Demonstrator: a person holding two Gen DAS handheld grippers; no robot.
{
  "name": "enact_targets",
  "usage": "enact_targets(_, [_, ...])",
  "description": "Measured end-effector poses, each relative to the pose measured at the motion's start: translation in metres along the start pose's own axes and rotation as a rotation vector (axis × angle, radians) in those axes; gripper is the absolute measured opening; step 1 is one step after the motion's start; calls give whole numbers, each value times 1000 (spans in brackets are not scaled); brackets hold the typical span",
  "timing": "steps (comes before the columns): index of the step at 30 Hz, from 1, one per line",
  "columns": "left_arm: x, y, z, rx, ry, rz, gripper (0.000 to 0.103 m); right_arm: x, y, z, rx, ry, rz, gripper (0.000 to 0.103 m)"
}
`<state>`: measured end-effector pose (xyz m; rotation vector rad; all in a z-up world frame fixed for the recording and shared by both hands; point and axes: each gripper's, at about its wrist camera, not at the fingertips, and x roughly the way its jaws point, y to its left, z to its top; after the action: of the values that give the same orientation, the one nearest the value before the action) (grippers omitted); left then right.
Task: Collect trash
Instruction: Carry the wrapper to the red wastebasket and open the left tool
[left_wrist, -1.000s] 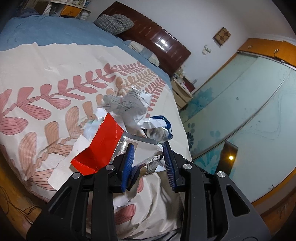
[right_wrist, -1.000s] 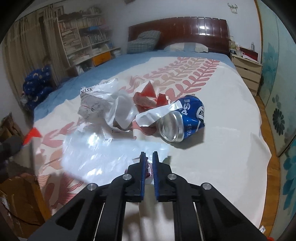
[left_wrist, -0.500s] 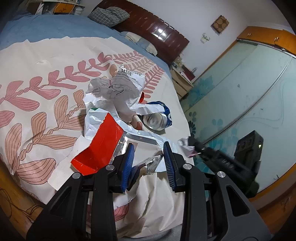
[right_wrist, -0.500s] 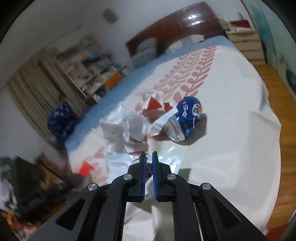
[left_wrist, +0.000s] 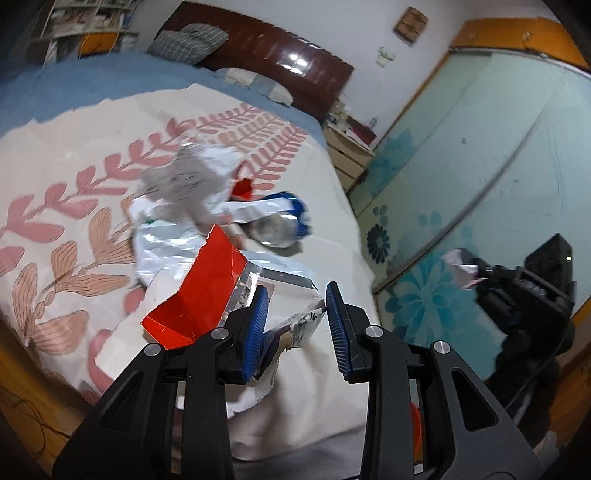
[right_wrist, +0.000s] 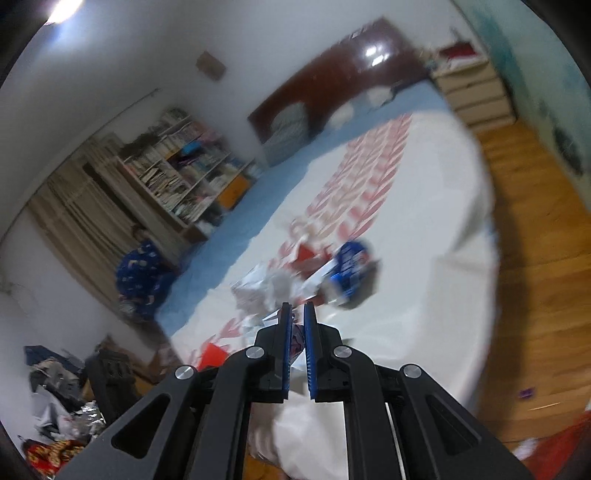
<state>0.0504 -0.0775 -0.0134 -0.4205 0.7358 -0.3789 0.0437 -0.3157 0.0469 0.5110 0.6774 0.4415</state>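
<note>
1. Left wrist view: the left hand-held gripper (left_wrist: 295, 317) is seen partly open, with a red and silver torn wrapper (left_wrist: 199, 295) caught against its left pad; a crumpled foil end lies in the gap. Whether the right pad presses on it cannot be told.
2. The wrapper is held out over the near edge of the bed (left_wrist: 74, 155), probably so that it can be carried clear of the pile.
3. The rest of the trash is left in a heap on the leaf-patterned bedspread: a crumpled grey-white bag (left_wrist: 184, 181), a flattened silver sheet (left_wrist: 166, 243) and a crushed blue can (left_wrist: 284, 221) lying on its side, touching one another.
4. The right hand-held gripper (left_wrist: 476, 271) is seen at the right of this view, off the side of the bed, with a small crumpled paper scrap (left_wrist: 458, 260) pinched at its tips.
5. Right wrist view: the jaws of that gripper (right_wrist: 297, 332) are nearly together on the thin scrap (right_wrist: 295, 341), a tight pinch suited to something so light.
6. More wrappers and bags (right_wrist: 62, 432) are seen on the floor at lower left; it is judged that collected pieces are being gathered there, though no bin is shown.
</note>
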Motion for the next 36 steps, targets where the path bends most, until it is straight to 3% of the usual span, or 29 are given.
enact_targets(4, [0,-81,-1,107,5,-71,33,-96,-30,23,-38,-69,-109,8])
enact_targets(8, [17,-176,-11,234,56,-168,32,-196,-79,19,-124,-129,-324,8])
enact_targets(13, [83,-302,-59,356,221,-338,32,-255,-176,-28,-74,-55,-523,9])
enact_targets(16, [146,-355,-113,427,393,-367,32,-263,-248,-79,28,24,-616,8])
enact_targets(18, [185,-373,-161,460,519,-361,32,-261,-299,-124,121,94,-692,9])
enact_targets(21, [226,-373,-231,469,670,-354,32,-253,-353,-181,283,162,-712,9])
enact_targets(23, [239,-372,-263,500,747,-332,32,-249,-373,-201,346,180,-712,9])
enact_targets(28, [254,-378,-281,519,826,-346,32,-238,-389,-225,410,190,-681,9])
enact_targets(33, [272,-371,-282,518,863,-305,33,-225,-385,-220,379,187,-702,14])
enact_targets(35, [281,-372,-287,485,875,-294,38,-227,-385,-222,384,171,-722,35])
enact_targets(36, [283,-371,-288,471,878,-283,43,-232,-383,-224,385,160,-728,57])
